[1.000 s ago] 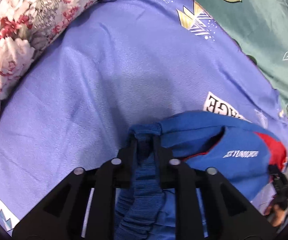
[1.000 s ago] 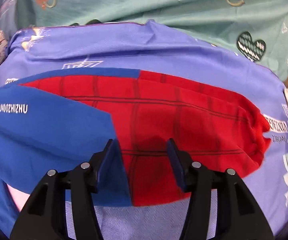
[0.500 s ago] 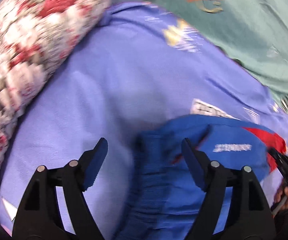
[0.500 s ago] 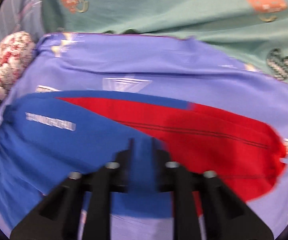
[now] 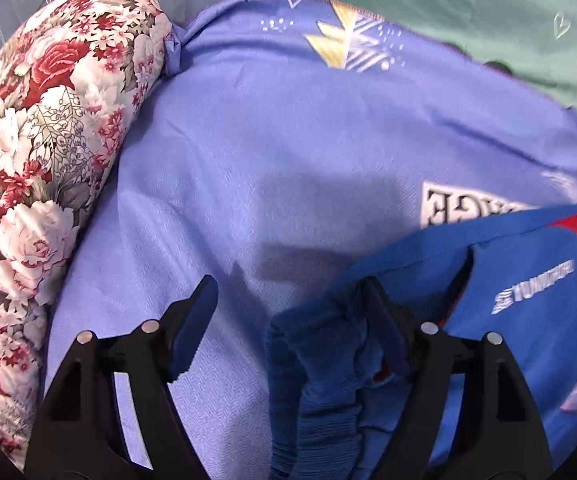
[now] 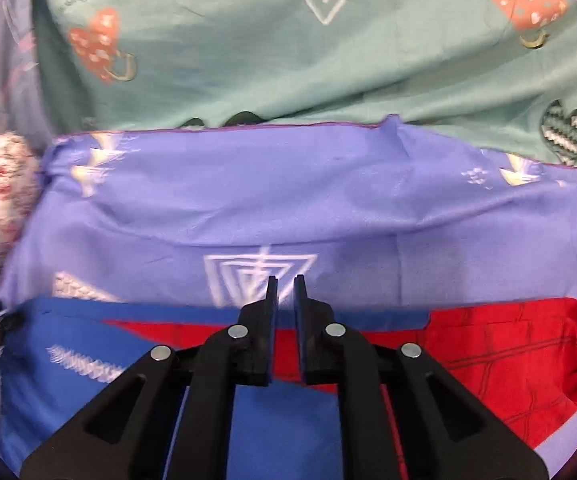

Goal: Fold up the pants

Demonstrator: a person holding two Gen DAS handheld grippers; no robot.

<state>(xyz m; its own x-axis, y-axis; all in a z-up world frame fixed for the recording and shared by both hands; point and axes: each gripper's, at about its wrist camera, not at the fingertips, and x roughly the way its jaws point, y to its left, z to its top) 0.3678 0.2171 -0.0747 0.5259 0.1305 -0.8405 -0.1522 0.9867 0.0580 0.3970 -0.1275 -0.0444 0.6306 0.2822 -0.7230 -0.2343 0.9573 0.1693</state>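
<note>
Looking along the left gripper (image 5: 288, 283), we see its jaws spread wide but closing. The ribbed blue waistband (image 5: 320, 360) bunches up between them, lying against the right-hand finger and well clear of the other, so nothing is clamped there.

The pants (image 5: 508, 280) are blue with a red part and white lettering. They lie on a lilac cloth (image 5: 288, 140), at the lower right of this view. A floral pillow (image 5: 48, 120) curves along the cloth's left edge, touching it. A green sheet (image 5: 448, 0) shows past the cloth's far edge.

From the right wrist we see the right gripper (image 6: 285, 280) with its jaws drawn almost together, leaving only a thin slit. The tips stand over the pants' far edge. Through the top of the slit we see the lilac cloth's white triangle print. Lower down, red and blue fabric shows in it. We cannot tell whether any fabric is pinched between the pads.

Here the pants lie across the near part of the cloth, blue to the left and red to the right, reaching under the gripper. The green sheet, printed with hearts, fills the far half of the view.
</note>
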